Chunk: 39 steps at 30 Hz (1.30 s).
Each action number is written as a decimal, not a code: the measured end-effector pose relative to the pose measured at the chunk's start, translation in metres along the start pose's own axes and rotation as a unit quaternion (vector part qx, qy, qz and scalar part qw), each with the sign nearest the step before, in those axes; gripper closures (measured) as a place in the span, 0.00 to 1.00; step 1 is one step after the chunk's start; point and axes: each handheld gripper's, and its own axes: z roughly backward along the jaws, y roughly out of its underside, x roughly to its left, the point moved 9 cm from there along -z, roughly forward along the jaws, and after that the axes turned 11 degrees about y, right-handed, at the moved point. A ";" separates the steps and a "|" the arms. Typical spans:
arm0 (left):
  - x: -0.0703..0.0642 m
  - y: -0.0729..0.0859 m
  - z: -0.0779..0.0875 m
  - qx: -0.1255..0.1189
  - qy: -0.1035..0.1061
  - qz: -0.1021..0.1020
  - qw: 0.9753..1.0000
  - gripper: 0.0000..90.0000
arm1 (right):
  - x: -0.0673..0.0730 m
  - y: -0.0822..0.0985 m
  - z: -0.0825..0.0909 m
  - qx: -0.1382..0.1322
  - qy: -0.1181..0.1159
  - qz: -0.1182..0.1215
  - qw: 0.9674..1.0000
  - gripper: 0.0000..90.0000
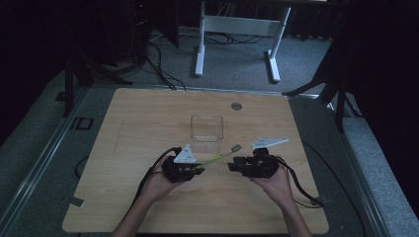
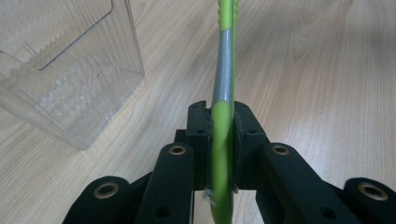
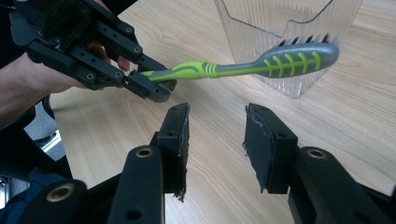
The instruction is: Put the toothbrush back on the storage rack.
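My left hand-held gripper [image 1: 196, 169] is clamped tight on the green end of the toothbrush [image 1: 221, 156] handle, both pads pressed flat against it. The brush juts out from the jaws, raised off the tabletop [image 1: 148, 118] and slanting up toward the clear plastic container [image 1: 207, 133], with its bristled head [image 3: 303, 55] just in front of the container's near wall. My right hand-held gripper [image 1: 230, 166] stands about half open with nothing between its pads [image 3: 180, 140]; it points at the left one from close by, below the middle of the handle and apart from it. The container stands upright near the middle of the tabletop. Bare wood lies all round both hands, and the tabletop's edges are well away on every side.
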 end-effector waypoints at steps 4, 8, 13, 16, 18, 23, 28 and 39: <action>-0.001 -0.001 0.001 -0.003 0.001 0.001 1.000 0.89 | 0.001 -0.002 -0.001 -0.009 -0.003 -0.007 1.000 0.67; -0.001 -0.002 0.001 -0.007 0.001 0.003 1.000 0.89 | 0.001 -0.006 0.000 -0.023 -0.006 -0.015 1.000 0.67; -0.001 -0.005 0.000 -0.015 -0.001 0.004 1.000 0.89 | 0.002 -0.009 0.001 -0.031 -0.013 -0.026 0.999 0.68; -0.002 -0.007 0.000 -0.018 0.000 0.003 1.000 0.89 | 0.001 -0.009 0.000 -0.032 -0.013 -0.028 0.999 0.68; -0.003 -0.009 0.001 -0.022 0.002 0.003 1.000 0.89 | 0.001 -0.010 0.000 -0.034 -0.014 -0.030 0.999 0.68; -0.005 -0.012 0.001 -0.026 0.004 0.001 1.000 0.89 | 0.001 -0.012 0.000 -0.044 -0.014 -0.035 0.998 0.68; -0.007 -0.015 0.000 -0.035 0.006 -0.001 0.999 0.89 | 0.001 -0.015 0.001 -0.052 -0.021 -0.043 0.998 0.68; -0.010 -0.017 -0.003 -0.040 0.015 -0.003 0.999 0.89 | 0.002 -0.021 -0.001 -0.072 -0.033 -0.058 0.995 0.68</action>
